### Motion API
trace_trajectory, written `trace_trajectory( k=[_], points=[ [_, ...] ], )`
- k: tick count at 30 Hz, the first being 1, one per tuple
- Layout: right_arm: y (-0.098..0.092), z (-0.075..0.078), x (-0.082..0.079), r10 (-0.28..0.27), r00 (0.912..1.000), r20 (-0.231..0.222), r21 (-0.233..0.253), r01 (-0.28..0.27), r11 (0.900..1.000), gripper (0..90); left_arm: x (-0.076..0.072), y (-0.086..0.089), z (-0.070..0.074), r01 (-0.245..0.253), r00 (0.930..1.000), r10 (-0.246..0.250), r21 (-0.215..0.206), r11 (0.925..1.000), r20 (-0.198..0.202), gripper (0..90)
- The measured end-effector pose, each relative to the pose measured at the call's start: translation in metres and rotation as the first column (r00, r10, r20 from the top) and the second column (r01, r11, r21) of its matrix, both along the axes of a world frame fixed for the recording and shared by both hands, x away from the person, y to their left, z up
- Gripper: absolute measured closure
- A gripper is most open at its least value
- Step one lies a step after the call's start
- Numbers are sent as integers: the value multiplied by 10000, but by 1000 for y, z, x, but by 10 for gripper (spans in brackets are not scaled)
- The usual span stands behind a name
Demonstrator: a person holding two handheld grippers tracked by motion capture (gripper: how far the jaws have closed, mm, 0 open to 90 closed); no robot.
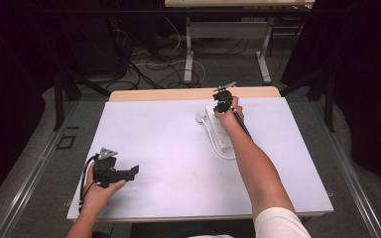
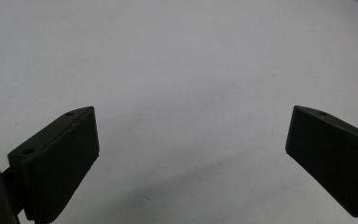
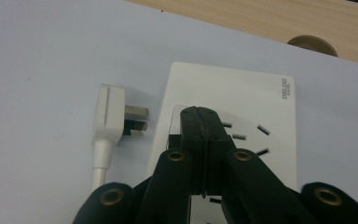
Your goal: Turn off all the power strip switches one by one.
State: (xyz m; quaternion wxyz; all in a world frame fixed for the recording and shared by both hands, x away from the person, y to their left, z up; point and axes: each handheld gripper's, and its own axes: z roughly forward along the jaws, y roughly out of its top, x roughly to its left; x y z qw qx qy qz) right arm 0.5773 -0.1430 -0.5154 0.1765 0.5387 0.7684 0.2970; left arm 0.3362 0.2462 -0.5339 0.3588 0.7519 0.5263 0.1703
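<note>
So the right gripper [image 3: 200, 114] is down on the white power strip [image 3: 242, 93], which sits at the far right part of the white worktop [image 1: 178, 148], close to the wooden strip along the back edge. In the right gripper view its fingers [image 3: 191, 126] are pressed flat together with no gap at all, and the tips are resting on the strip's top face right by the socket slots [image 3: 249, 135], beside what looks like a small switch or flap, though I can't tell exactly what that bit is. They don't seem to be pinching anything between them. The strip's own white plug [image 3: 112, 116] is lying loose on the worktop just to the side of the strip, prongs pointing at it but not touching, with the white cord [image 1: 218, 146] looping back along the strip toward the person. The left gripper [image 1: 124, 173] is way over on the near left part of the worktop, well apart from all that, held in the person's left hand [image 1: 99, 191]. In its own view the fingers [image 2: 56, 163] are spread wide open over bare white surface, holding nothing.
</note>
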Motion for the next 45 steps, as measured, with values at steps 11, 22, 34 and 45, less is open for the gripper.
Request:
trace_trajectory(
  k=[11,22,34,45],
  points=[
    [8,-4,8,117,9994,315,35,-118,9999,900,0,2,0,-26,10000,26,-32,10000,-86,28],
    [18,-9,12,228,9994,260,-186,-223,9996,900,0,2,0,-7,10000,6,-87,10000,-40,28],
    [15,-12,13,127,9993,346,-25,-127,9999,900,0,2,0,5,10000,-6,-72,10000,-86,28],
    [16,-14,10,131,9985,534,-110,-126,9999,900,0,2,0,21,9999,-21,-58,10000,-98,28]
  ],
)
